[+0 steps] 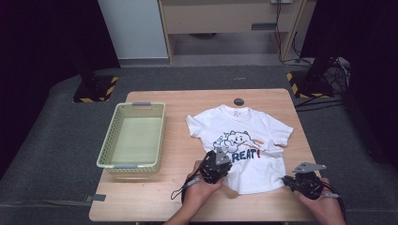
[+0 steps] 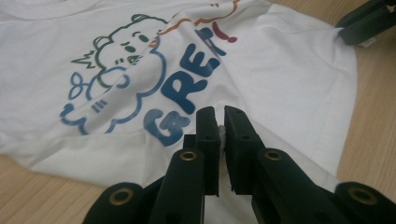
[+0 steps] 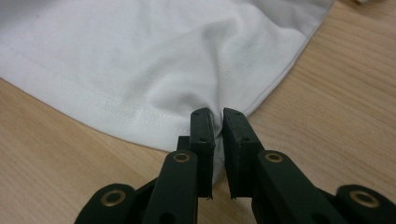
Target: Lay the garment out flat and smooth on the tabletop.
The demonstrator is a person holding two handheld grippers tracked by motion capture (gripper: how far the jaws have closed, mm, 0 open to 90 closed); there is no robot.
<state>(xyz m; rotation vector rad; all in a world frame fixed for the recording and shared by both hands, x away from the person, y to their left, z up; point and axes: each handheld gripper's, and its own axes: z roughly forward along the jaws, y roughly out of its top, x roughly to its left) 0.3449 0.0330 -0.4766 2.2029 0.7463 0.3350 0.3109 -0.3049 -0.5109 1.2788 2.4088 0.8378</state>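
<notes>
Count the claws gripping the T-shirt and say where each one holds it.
2. The left claw pinches the T-shirt at its bottom hem on the side nearer the basket. The right claw pinches the hem at the opposite bottom corner.

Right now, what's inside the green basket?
The basket beside the t-shirt looks empty: in the high view only its bare pale floor shows. The strip just behind its near wall is hidden, so something small there can't be ruled out.

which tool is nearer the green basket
Left. The left tool grips the t-shirt hem just right of the basket; the right tool is across the shirt at the far corner.
</notes>
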